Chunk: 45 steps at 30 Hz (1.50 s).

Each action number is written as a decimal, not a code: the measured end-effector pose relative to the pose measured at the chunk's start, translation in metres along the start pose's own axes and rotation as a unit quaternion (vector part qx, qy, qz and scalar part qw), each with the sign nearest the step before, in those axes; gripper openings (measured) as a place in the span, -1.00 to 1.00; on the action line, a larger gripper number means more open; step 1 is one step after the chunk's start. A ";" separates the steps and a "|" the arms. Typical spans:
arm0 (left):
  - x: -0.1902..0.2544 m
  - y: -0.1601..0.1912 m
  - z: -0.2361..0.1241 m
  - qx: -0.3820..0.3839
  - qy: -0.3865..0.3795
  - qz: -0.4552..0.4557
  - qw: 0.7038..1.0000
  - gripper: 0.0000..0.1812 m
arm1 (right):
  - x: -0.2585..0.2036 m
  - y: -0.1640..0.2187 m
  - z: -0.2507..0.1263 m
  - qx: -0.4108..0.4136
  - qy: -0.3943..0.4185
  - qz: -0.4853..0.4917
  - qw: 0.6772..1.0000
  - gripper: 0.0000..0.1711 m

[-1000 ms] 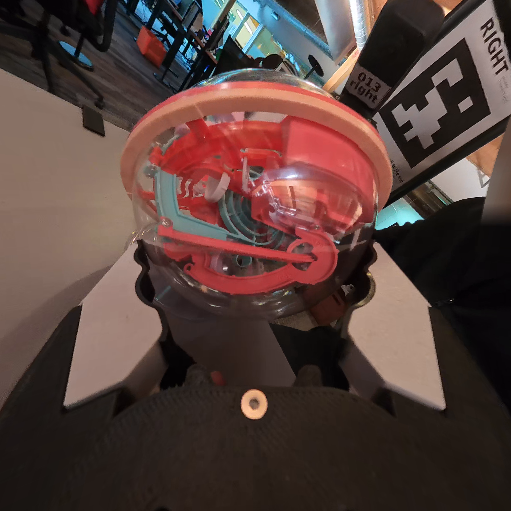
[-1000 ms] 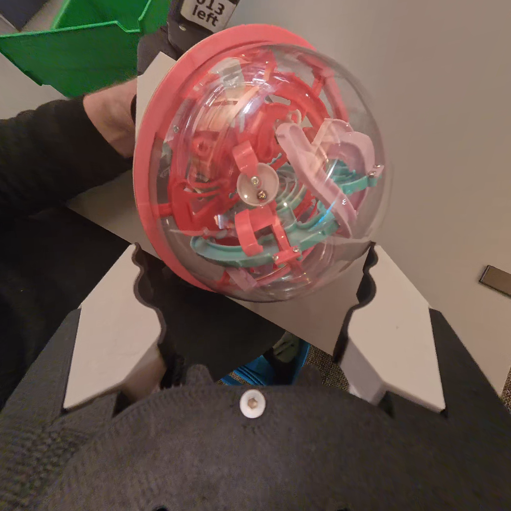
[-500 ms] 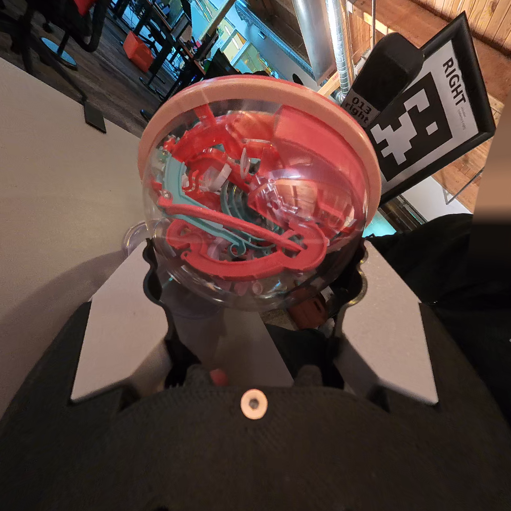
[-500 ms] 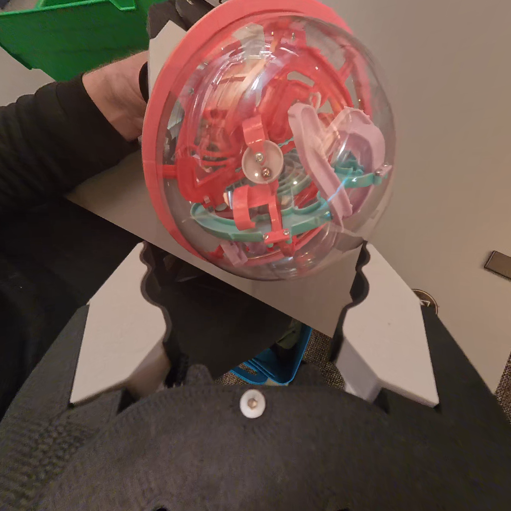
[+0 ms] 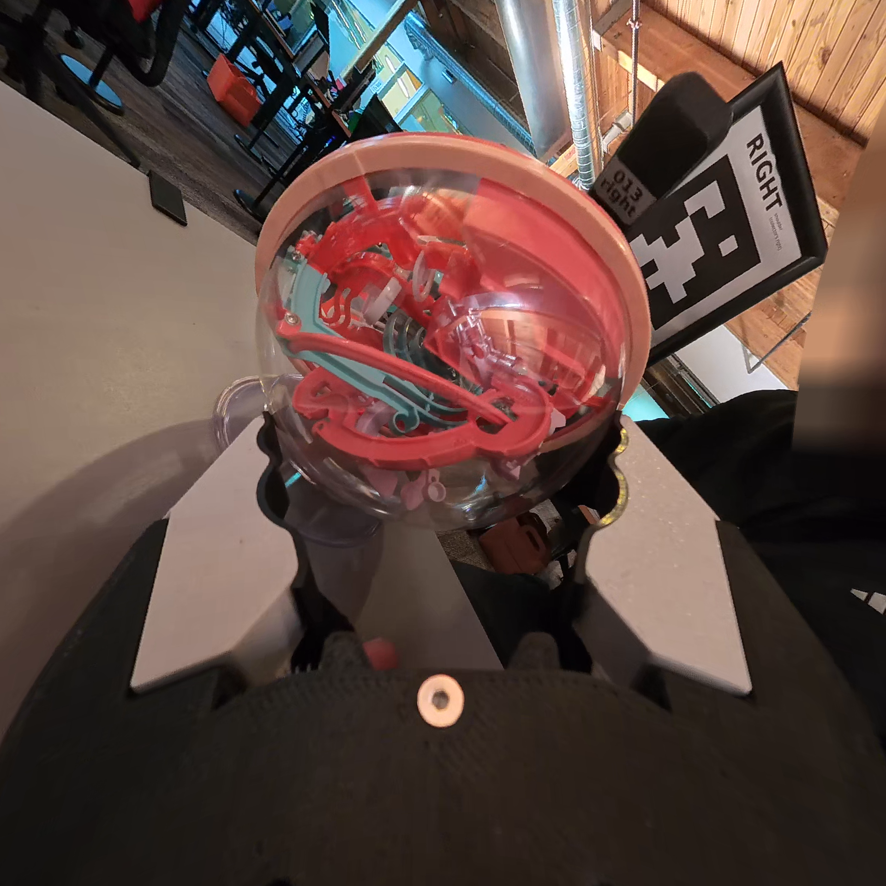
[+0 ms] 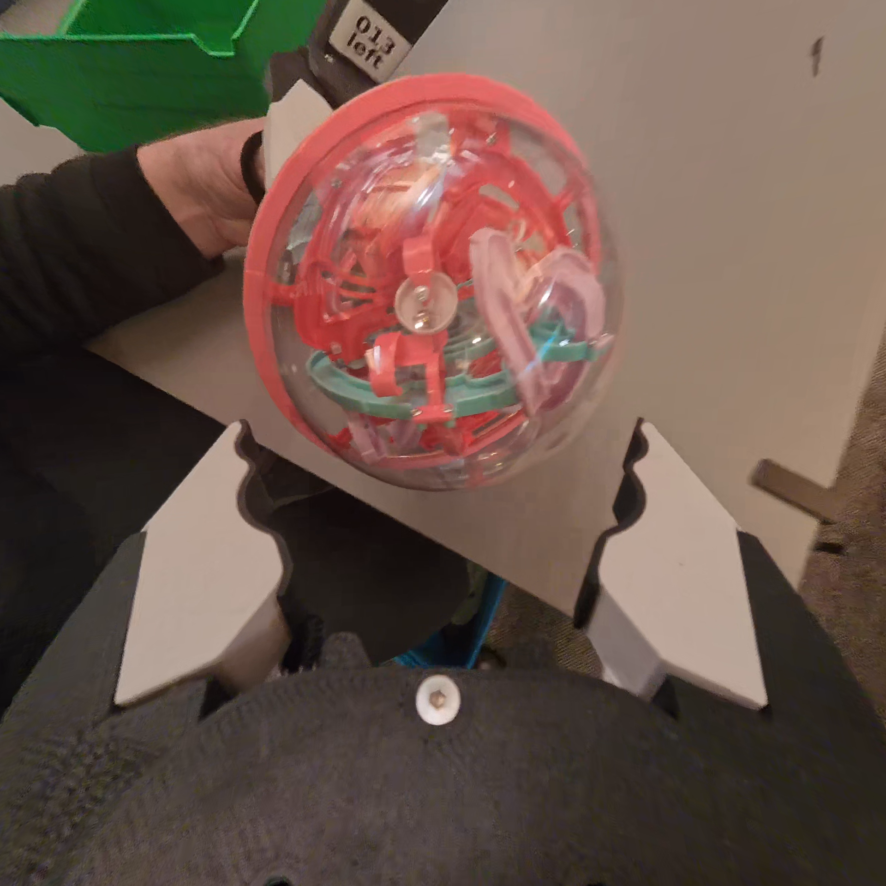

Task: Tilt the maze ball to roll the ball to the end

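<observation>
The maze ball (image 5: 450, 335) is a clear sphere with a pink equator ring and red, teal and lilac tracks inside. My left gripper (image 5: 441, 431) is shut on it, both fingertips against its lower sides, holding it in the air above the grey table (image 5: 120, 287). In the right wrist view the maze ball (image 6: 431, 297) sits just beyond my right gripper (image 6: 438, 426), whose jaws stand wide and clear of its sides. The left gripper's body (image 6: 364, 52) shows behind the ball. I cannot make out the small ball with certainty.
A green bin (image 6: 120, 72) stands at the back left. A hand (image 6: 201, 192) holds the left gripper. A clear ring stand (image 5: 235, 407) lies on the table under the ball. The table edge and carpet (image 6: 853, 431) are to the right. The right gripper's marker plate (image 5: 719, 239) is behind the ball.
The ball has tilted and moved farther from the right gripper's fingertips, which earlier touched its sides. The left gripper's jaws have closed in a little on it.
</observation>
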<state>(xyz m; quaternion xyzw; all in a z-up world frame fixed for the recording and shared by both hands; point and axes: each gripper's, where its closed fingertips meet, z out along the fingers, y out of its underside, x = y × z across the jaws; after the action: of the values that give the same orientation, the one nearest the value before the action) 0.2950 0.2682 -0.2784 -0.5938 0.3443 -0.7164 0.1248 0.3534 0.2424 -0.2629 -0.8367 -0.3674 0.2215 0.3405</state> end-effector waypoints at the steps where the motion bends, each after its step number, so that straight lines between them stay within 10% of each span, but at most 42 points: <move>1: 0.000 0.000 0.000 0.000 -0.001 0.000 1.000 0.42 | 0.005 -0.005 0.000 0.011 0.000 -0.019 1.000 0.77; 20: -0.005 -0.004 0.005 0.011 0.030 -0.080 0.996 0.46 | 0.010 -0.021 0.028 -0.051 -0.122 -0.041 0.990 0.73; 45: -0.003 0.005 -0.002 0.006 -0.063 0.060 0.996 0.36 | 0.007 -0.019 0.028 -0.065 -0.100 -0.039 0.992 0.73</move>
<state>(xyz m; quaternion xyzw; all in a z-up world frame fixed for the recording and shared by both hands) 0.2929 0.2666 -0.2839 -0.6153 0.3666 -0.6709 0.1923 0.3315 0.2685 -0.2692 -0.8156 -0.4460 0.2661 0.2549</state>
